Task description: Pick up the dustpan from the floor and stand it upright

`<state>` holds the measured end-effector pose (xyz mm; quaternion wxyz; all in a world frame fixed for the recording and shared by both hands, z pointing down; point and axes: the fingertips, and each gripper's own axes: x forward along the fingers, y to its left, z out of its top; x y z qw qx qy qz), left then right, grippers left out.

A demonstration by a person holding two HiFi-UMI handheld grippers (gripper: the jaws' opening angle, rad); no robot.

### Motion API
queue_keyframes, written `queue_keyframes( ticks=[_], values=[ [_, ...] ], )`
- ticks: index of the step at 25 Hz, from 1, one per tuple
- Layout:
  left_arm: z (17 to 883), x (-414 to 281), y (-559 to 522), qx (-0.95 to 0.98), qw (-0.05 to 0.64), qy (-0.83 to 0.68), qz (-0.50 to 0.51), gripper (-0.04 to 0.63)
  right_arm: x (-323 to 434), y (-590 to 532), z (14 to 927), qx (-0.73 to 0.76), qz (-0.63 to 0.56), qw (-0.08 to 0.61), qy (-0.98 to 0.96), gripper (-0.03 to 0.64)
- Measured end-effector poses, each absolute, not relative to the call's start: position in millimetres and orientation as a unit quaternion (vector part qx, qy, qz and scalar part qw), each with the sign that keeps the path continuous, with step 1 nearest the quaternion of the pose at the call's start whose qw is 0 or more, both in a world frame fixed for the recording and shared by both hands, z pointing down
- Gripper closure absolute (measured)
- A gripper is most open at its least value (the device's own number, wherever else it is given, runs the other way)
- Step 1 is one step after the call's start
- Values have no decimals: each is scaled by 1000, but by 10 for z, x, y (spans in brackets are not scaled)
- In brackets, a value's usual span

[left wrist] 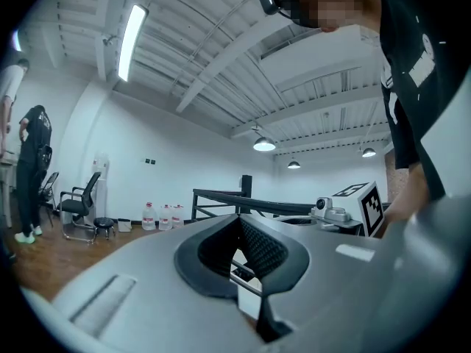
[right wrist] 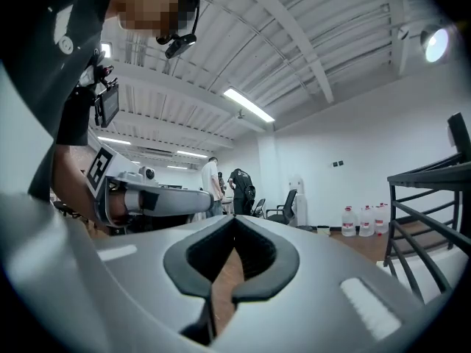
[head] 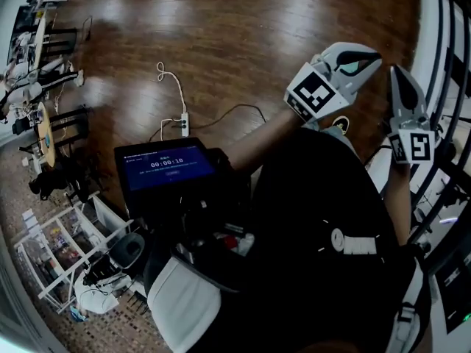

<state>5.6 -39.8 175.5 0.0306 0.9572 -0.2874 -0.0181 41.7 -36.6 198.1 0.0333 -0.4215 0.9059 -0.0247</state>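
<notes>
No dustpan shows in any view. Both grippers are held up and level in front of the person, at the upper right of the head view. My left gripper [head: 366, 59] has its marker cube facing the camera; its jaws are shut with nothing between them [left wrist: 239, 219]. My right gripper [head: 398, 76] sits just to its right, also shut and empty [right wrist: 234, 220]. Each gripper view looks across the room and catches the other gripper's marker cube at its edge.
A tablet screen [head: 163, 166] is mounted in front of the person's body. A power strip and cable [head: 184, 126] lie on the wood floor. A white rack [head: 66, 248] stands lower left and black railings [head: 449, 87] stand right. Across the room are water bottles [left wrist: 163, 216], an office chair [left wrist: 79, 204] and people standing [right wrist: 221, 186].
</notes>
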Motion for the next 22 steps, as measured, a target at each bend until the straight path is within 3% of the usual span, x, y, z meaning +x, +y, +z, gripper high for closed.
queue_keyframes(
  ticks=[22],
  values=[
    [1952,-166,-433,949,45,-310,-20,580,340,-422,2234,-431,-31,-8,902,615]
  ],
)
